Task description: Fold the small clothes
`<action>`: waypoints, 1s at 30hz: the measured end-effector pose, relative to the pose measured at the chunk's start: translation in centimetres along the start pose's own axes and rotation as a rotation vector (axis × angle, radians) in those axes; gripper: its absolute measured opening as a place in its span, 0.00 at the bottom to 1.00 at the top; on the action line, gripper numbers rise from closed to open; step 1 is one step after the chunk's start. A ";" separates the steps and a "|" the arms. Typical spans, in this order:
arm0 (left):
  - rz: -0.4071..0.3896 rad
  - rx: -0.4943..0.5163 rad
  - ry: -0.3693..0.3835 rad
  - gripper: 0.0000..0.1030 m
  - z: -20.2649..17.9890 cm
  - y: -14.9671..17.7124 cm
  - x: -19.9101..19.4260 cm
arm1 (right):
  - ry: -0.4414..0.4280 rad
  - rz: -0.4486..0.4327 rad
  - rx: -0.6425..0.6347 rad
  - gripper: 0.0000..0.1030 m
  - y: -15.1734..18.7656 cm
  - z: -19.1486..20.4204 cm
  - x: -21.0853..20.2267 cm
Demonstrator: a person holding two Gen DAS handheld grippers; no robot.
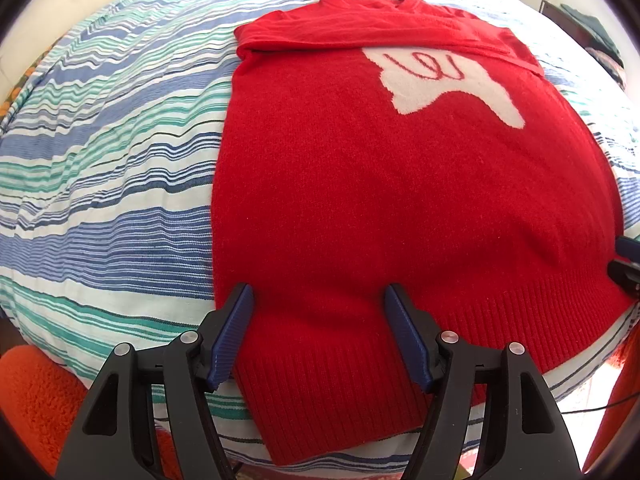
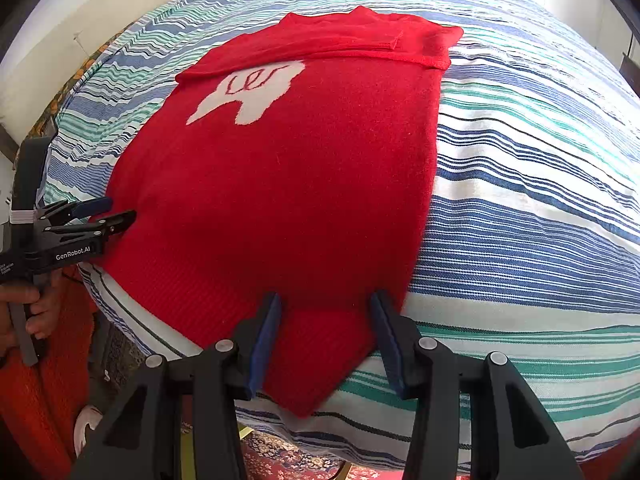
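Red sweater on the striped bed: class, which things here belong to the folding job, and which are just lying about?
Belongs to the job:
- red sweater, sleeves already folded across its chest
- left gripper, open, straddling the hem
- right gripper, open, at the other hem corner
- striped bedcover, the work surface

Just lying about:
- orange blanket
- patterned rug

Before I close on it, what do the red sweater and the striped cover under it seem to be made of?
Red sweater: soft knit, probably wool or acrylic; fuzzy matte nap, ribbed hem.
Striped cover: thin woven cloth, likely cotton; flat matte weave with fine wrinkles.
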State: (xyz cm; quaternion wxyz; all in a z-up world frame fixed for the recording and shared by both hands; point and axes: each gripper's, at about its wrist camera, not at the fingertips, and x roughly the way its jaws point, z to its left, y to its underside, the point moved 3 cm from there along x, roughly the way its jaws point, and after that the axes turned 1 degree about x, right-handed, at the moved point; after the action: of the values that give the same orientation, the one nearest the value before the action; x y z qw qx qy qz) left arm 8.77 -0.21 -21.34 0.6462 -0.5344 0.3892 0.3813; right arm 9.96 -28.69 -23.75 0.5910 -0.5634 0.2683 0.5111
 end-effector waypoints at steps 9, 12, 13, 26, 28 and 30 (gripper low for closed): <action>0.000 0.000 0.000 0.69 0.0 0.0 0.0 | 0.000 0.001 0.000 0.46 0.0 0.0 0.0; -0.001 0.000 0.000 0.69 0.0 0.0 0.0 | 0.000 0.001 0.000 0.46 0.0 0.0 0.0; -0.002 0.000 0.001 0.69 0.0 0.0 0.1 | 0.000 0.001 0.000 0.46 -0.1 0.0 0.0; -0.006 0.015 -0.018 0.71 -0.1 0.1 0.2 | 0.001 -0.001 -0.006 0.46 0.2 -0.2 0.0; -0.010 0.015 -0.019 0.71 -0.1 0.1 0.1 | 0.013 -0.001 -0.014 0.46 0.1 0.1 -0.2; -0.018 0.007 -0.013 0.71 0.0 0.2 0.0 | 0.057 -0.020 -0.034 0.46 0.0 0.7 -0.9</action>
State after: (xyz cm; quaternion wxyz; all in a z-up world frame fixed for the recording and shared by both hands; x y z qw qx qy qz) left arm 8.60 -0.13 -21.46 0.6538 -0.5333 0.3815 0.3776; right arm 9.54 -28.33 -22.82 0.5785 -0.5903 0.2708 0.4936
